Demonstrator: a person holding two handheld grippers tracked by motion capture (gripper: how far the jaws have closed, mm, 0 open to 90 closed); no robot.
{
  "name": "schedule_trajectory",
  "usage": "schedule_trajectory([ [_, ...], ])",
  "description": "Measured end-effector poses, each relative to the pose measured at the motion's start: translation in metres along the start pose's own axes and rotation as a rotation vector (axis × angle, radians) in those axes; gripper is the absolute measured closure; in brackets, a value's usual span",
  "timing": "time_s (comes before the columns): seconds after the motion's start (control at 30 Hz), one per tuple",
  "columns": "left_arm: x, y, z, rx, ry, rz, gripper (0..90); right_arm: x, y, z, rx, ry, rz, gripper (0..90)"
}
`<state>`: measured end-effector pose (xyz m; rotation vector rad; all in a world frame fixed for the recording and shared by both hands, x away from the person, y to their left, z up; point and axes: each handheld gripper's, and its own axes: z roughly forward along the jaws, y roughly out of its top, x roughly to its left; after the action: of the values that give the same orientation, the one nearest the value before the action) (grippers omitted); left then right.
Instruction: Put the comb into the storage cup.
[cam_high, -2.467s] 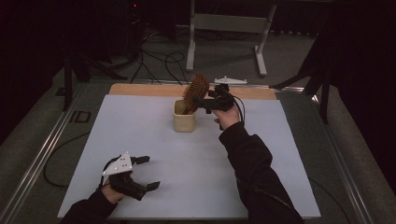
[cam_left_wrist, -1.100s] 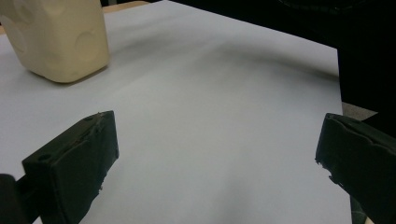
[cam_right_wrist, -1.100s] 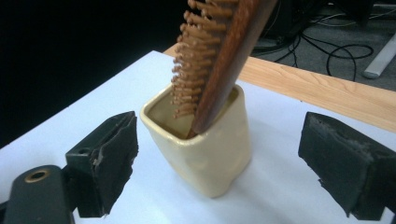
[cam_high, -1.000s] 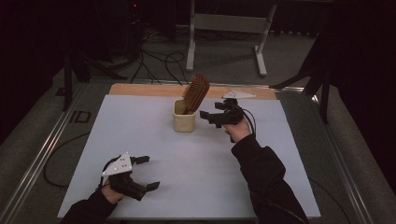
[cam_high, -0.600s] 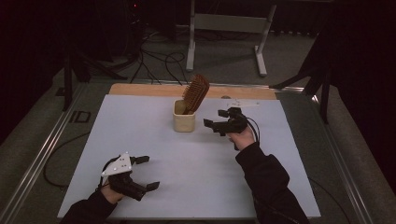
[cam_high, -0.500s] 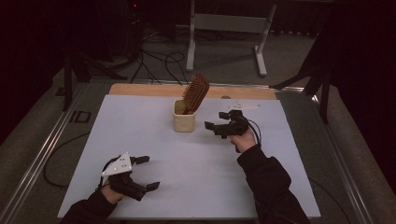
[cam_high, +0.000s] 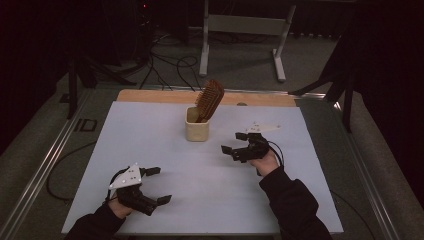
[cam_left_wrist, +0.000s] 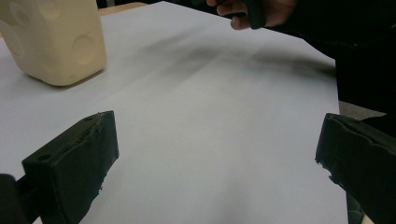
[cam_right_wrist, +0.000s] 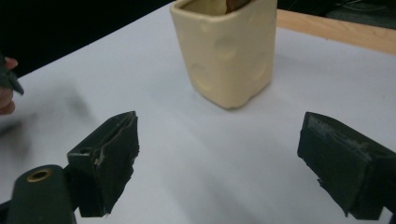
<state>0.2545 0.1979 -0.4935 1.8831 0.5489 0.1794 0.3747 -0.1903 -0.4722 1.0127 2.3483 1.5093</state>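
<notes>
cream square ceramic cup (cam_high: 197, 128) upright mid-desk, far side, holding brown wooden hairbrush (cam_high: 209, 99) | right claw (cam_high: 240, 144) jaws apart, empty, just right of cup | left claw (cam_high: 157, 185) jaws apart, empty, near edge, well apart | white desk (cam_high: 160, 150)

The left tool (cam_high: 155, 185) is sitting low at about seven o'clock on the surface (cam_high: 150, 145), gripped by the left hand (cam_high: 122, 202), its jaws spread wide and pointing toward three o'clock with nothing between them. The right tool (cam_high: 234, 142) is hovering at about four o'clock from the middle, held by the right hand (cam_high: 265, 162) at the end of a dark-sleeved forearm (cam_high: 292, 205), its jaws gaping wide toward nine o'clock and gripping nothing.
</notes>
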Motion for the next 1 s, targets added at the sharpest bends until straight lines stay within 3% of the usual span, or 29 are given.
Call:
schedule_trajectory([
  [0.17,0.000,0.000,0.000,0.001,-0.001,0.001,0.0,0.004,-0.020,-0.008,0.000,0.002,0.018,12.2],
  [0.37,0.000,0.000,0.000,0.001,0.000,-0.001,0.0,0.006,-0.036,-0.021,-0.002,0.000,0.006,12.3],
  [1.0,0.000,0.000,0.000,0.002,0.001,-0.001,0.0,0.009,-0.065,-0.070,-0.011,-0.072,0.003,12.3],
])
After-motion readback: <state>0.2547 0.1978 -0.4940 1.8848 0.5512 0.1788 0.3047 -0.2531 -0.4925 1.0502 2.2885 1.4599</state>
